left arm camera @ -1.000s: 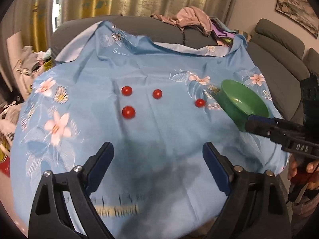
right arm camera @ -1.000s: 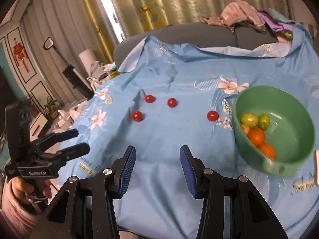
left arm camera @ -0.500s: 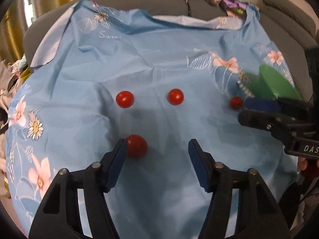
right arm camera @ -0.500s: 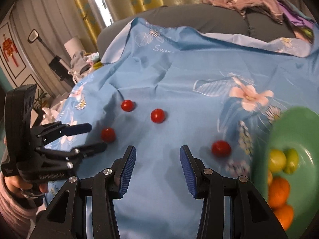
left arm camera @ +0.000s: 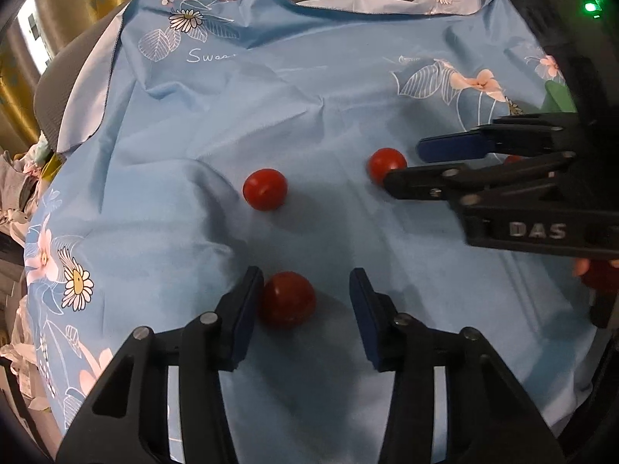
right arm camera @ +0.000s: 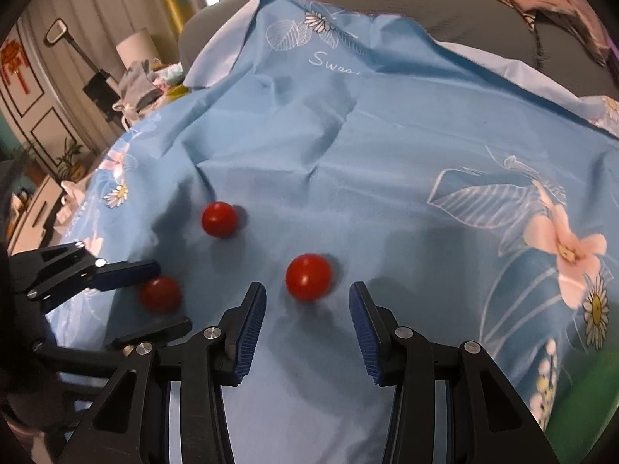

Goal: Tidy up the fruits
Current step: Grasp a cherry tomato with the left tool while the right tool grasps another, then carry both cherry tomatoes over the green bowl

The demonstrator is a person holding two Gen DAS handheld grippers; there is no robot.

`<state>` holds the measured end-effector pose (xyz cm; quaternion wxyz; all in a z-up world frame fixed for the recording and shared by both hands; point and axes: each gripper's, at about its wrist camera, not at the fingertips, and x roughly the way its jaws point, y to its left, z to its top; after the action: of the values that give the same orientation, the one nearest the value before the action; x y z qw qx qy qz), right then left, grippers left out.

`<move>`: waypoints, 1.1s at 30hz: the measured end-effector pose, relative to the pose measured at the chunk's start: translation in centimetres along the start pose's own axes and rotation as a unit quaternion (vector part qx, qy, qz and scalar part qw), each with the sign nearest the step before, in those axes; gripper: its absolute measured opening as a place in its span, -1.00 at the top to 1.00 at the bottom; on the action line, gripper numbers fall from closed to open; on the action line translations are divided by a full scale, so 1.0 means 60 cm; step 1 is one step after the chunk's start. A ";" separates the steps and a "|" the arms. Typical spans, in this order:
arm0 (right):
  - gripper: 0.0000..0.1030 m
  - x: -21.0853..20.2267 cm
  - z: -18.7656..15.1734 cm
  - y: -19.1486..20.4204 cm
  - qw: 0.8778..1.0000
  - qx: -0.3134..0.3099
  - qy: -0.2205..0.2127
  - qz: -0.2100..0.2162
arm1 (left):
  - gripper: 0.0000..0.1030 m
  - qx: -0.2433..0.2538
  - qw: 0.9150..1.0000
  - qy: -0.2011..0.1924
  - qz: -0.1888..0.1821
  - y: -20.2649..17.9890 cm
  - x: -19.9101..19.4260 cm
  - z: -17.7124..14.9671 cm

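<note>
The left gripper (left arm camera: 305,297) is closing its fingers around a red tomato (left arm camera: 287,300) on the blue floral cloth (left arm camera: 309,89); one pad touches it, the other stands clear. The right gripper (right arm camera: 307,309) hovers partly open, empty, just short of a second tomato (right arm camera: 308,276). A third tomato (right arm camera: 219,219) lies farther back.

I see two matching black plastic grippers: left gripper (left arm camera: 305,317) and right gripper (right arm camera: 307,323), each with ribbed blue pads (right arm camera: 251,328) and silver screws (left arm camera: 400,319); white "DAS" lettering (left arm camera: 537,230) marks the right one.
</note>
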<state>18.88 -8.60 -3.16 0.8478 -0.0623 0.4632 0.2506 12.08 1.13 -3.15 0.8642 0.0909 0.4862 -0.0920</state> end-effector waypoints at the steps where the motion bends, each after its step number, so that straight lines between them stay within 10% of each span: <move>1: 0.10 0.005 0.002 0.000 1.000 -0.002 0.001 -0.001 | 0.14 0.003 1.000 0.002 0.001 0.002 0.001 0.001; 8: 0.10 0.031 0.013 0.001 1.000 -0.009 0.011 -0.007 | 0.47 0.022 1.000 0.019 0.006 0.013 0.006 0.009; 22: 0.41 0.038 0.015 -0.010 1.000 -0.002 -0.005 0.004 | 0.45 0.080 0.995 0.047 0.029 -0.004 0.017 0.008; 33: 0.41 -0.019 -0.002 -0.014 0.998 0.019 -0.043 0.030 | 0.47 -0.024 0.999 -0.015 -0.030 0.013 -0.050 -0.010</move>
<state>18.69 -9.80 -2.38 0.8601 -0.0213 0.4329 0.2692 10.28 2.22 -0.84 0.8704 0.0543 0.4774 -0.1074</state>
